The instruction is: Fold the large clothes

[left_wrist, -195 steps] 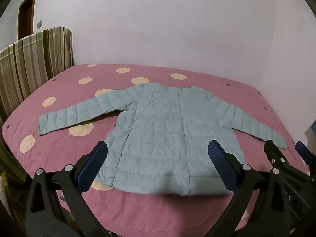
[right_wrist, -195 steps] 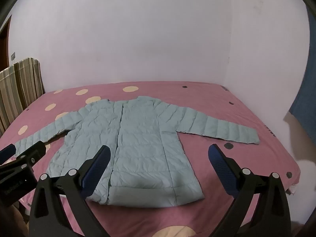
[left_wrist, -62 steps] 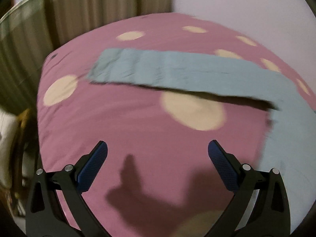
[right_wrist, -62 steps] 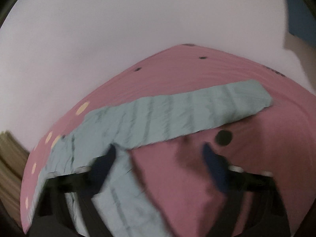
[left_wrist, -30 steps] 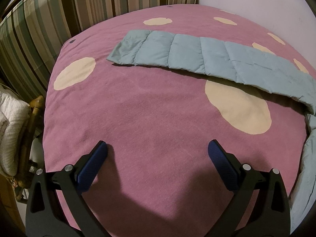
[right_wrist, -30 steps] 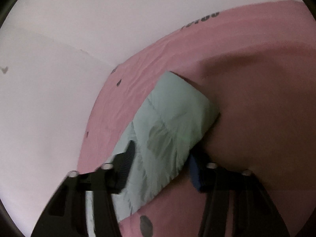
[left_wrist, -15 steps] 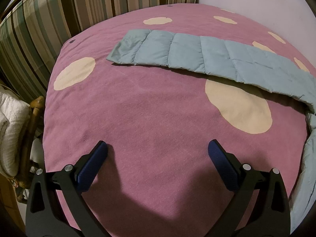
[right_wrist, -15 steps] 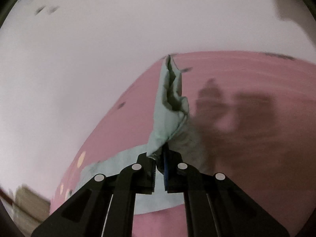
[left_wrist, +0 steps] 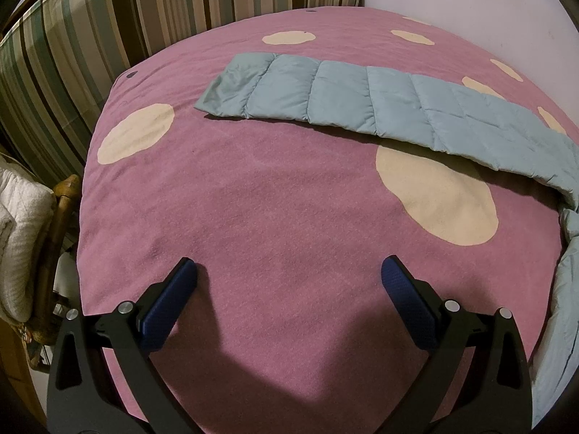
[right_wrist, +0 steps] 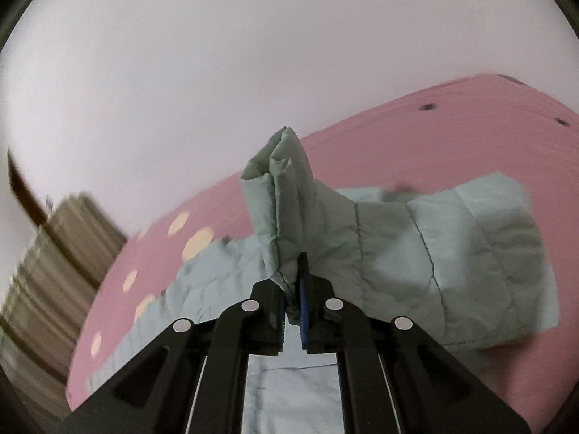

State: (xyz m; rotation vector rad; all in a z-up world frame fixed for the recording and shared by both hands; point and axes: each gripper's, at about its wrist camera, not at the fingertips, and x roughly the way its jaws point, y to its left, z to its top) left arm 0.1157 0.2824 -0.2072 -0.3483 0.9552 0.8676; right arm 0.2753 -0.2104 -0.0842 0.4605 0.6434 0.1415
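A pale blue quilted jacket lies on a pink bed with cream dots. In the left wrist view its left sleeve [left_wrist: 362, 97] stretches flat across the bed, cuff toward the striped headboard. My left gripper [left_wrist: 289, 282] hovers open over bare blanket, well short of that sleeve, with nothing between its fingers. In the right wrist view my right gripper [right_wrist: 291, 289] is shut on the cuff end of the other sleeve [right_wrist: 434, 253], which is lifted off the bed and drapes back over the jacket body [right_wrist: 217, 282]. The cuff stands up crumpled above the pads.
A striped headboard [left_wrist: 108, 29] runs along the bed's far left side. A wooden chair with white quilted fabric [left_wrist: 21, 235] stands off the bed's left edge. Plain walls rise behind the bed [right_wrist: 253, 72]. Pink blanket [left_wrist: 271, 199] spreads under the left gripper.
My right gripper closed on the sleeve cuff, lifted it and swung it across toward the jacket body, rolling as it went. The left gripper stayed still and open.
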